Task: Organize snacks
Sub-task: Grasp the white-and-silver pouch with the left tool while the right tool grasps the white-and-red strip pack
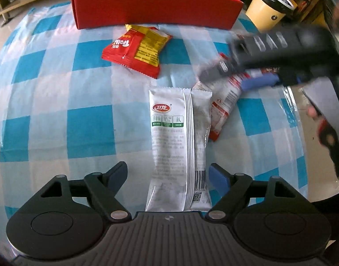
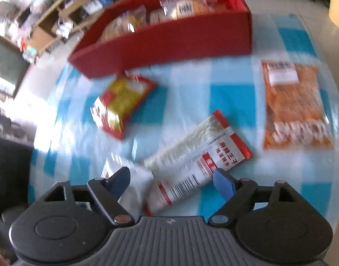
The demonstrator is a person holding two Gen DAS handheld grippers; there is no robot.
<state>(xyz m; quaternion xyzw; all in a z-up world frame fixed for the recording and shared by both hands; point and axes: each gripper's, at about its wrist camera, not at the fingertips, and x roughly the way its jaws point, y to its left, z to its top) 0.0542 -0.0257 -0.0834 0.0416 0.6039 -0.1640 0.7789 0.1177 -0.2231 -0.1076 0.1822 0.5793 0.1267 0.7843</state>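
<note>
Left gripper [image 1: 168,175]: jaws spread wide, nothing held. White packet [image 1: 178,146] lies lengthwise between the fingers, seam side up, touching neither. Red oval logo with two Chinese characters, three green icon boxes below, fine print, barcode and QR code at the near end; digits "935284" legible.

Red-white packet [image 2: 191,166] lies tilted just right of the white one, partly tucked under it in the left view. Red panel reads 麻辣王子, smaller characters beside it, barcode near the lower end. Right gripper [image 2: 171,178]: jaws open wide, straddling this packet's lower end; neither pad appears to touch it, though blur makes this uncertain. In the left view the right gripper [image 1: 236,75] shows as a smeared dark shape over the same packet.

Red-yellow packet [image 1: 136,48] sits farther off, just in front of the red box [image 1: 156,11]; white lettering on it, not readable. Box holds clear-wrapped baked goods [image 2: 180,8].

Orange bag [image 2: 295,106] lies flat at right, well apart from the rest; white label on top, large white lettering blurred.

All on a blue-white checked cloth [image 1: 47,88]. Cream bin [image 1: 267,8] beyond the table's edge.
</note>
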